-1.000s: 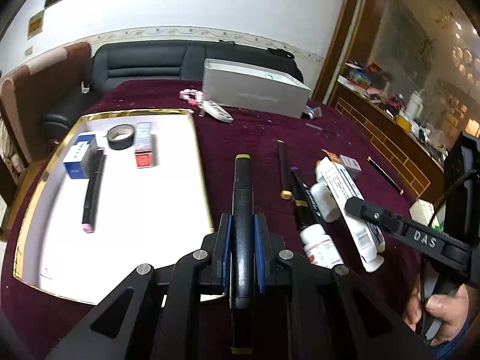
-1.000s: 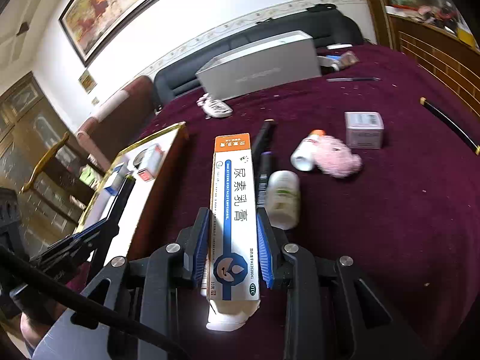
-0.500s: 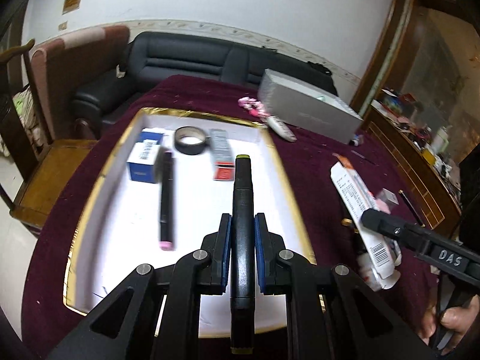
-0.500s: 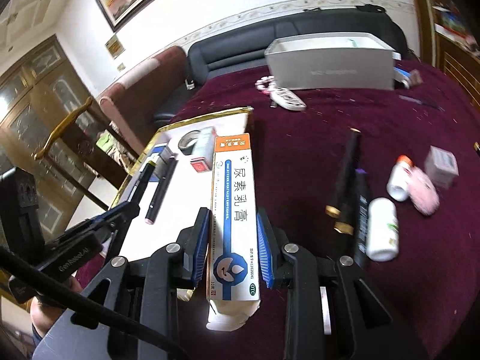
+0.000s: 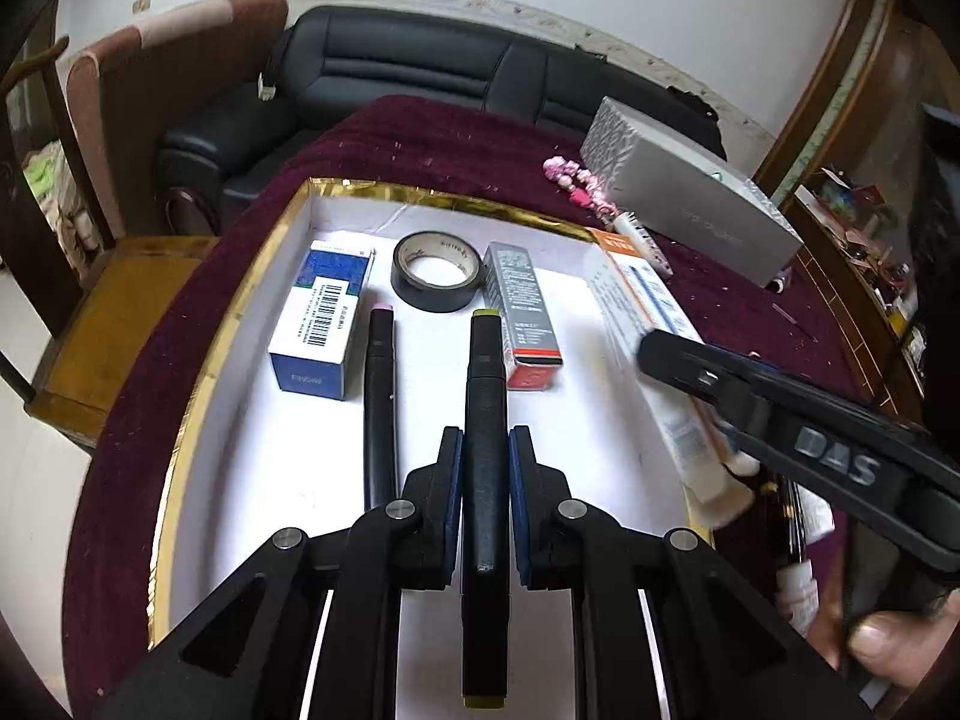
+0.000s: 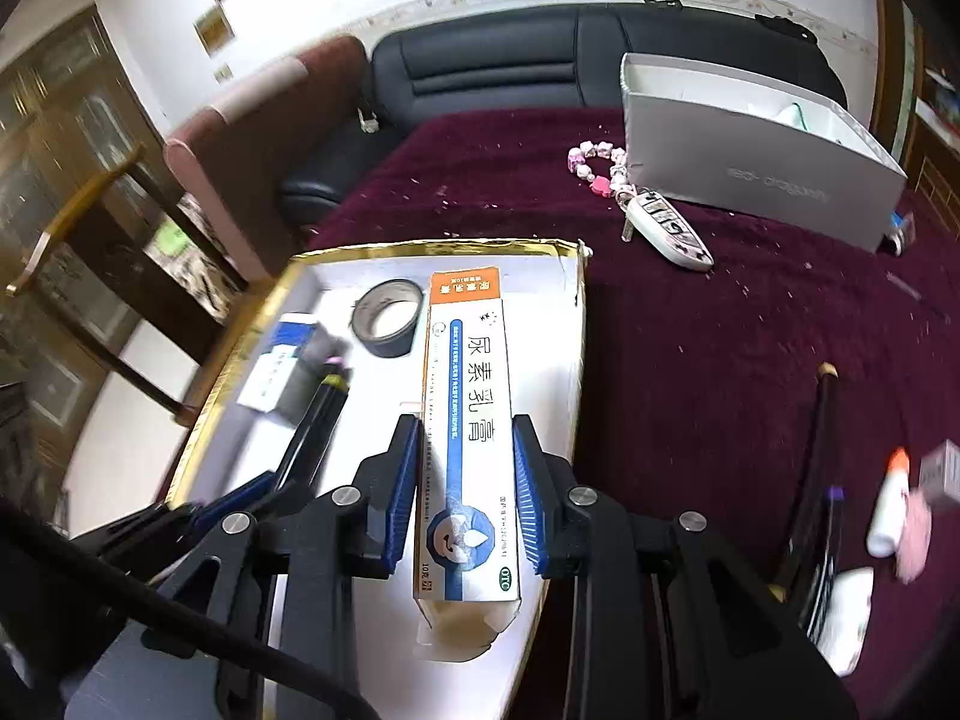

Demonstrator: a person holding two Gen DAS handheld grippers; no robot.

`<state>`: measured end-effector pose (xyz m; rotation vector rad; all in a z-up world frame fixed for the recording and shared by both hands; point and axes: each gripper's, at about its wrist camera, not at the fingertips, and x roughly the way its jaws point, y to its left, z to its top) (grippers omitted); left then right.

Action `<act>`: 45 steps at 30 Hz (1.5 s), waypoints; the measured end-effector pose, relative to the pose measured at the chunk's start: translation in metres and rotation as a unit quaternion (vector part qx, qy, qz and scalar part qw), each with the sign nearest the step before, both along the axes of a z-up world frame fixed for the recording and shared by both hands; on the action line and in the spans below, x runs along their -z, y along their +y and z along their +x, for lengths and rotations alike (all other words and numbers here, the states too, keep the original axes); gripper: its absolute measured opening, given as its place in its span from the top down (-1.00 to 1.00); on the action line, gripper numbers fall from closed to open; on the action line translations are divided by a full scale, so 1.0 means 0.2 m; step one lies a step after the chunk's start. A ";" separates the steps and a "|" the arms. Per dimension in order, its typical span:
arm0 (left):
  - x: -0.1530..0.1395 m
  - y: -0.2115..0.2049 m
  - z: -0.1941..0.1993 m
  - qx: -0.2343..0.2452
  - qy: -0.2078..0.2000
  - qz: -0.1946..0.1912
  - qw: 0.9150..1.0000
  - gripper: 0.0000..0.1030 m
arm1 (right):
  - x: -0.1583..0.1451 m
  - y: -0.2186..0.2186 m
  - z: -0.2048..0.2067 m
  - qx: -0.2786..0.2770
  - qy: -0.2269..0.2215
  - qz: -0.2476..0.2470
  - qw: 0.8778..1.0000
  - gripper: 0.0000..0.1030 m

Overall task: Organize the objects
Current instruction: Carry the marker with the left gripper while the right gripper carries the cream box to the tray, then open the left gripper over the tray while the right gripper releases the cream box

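Observation:
My left gripper is shut on a black marker with yellow-green ends, held over the white tray with a gold rim. My right gripper is shut on a long white, blue and orange ointment box, held over the tray's right side. In the tray lie a blue and white box, a black pen with a pink end, a roll of black tape and a grey and red box. The right gripper with its ointment box also shows in the left wrist view.
On the maroon tablecloth lie a grey open box, a key fob with pink beads, black pens, white bottles and a pink object. A black sofa and a chair stand beyond the table.
Both grippers have swung left from the loose items on the cloth to above the tray, each keeping its hold. The ointment box now hangs over the tray's right part.

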<state>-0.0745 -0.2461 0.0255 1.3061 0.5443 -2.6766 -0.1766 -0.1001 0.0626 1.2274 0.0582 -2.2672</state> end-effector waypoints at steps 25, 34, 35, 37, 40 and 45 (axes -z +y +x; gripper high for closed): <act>0.12 -0.09 -0.13 -0.021 -0.034 0.038 0.998 0.78 | 0.21 -0.17 -0.28 0.025 -0.045 0.041 0.998 0.46; 0.10 -0.10 -0.11 -0.022 -0.022 0.044 0.999 0.77 | 0.20 -0.14 -0.25 0.019 -0.070 0.028 0.997 0.39; 0.10 -0.10 -0.10 -0.022 -0.020 0.044 0.999 0.77 | 0.20 -0.13 -0.24 0.018 -0.073 0.026 0.997 0.38; 0.09 -0.10 -0.09 -0.024 -0.014 0.046 0.999 0.77 | 0.19 -0.11 -0.22 0.016 -0.074 0.019 0.997 0.38; 0.08 -0.10 -0.06 -0.025 -0.009 0.051 0.998 0.76 | 0.17 -0.06 -0.19 0.011 -0.072 0.007 0.997 0.37; 0.05 -0.07 -0.03 -0.022 -0.003 0.047 0.999 0.76 | 0.11 0.02 -0.11 0.007 -0.066 -0.027 0.997 0.36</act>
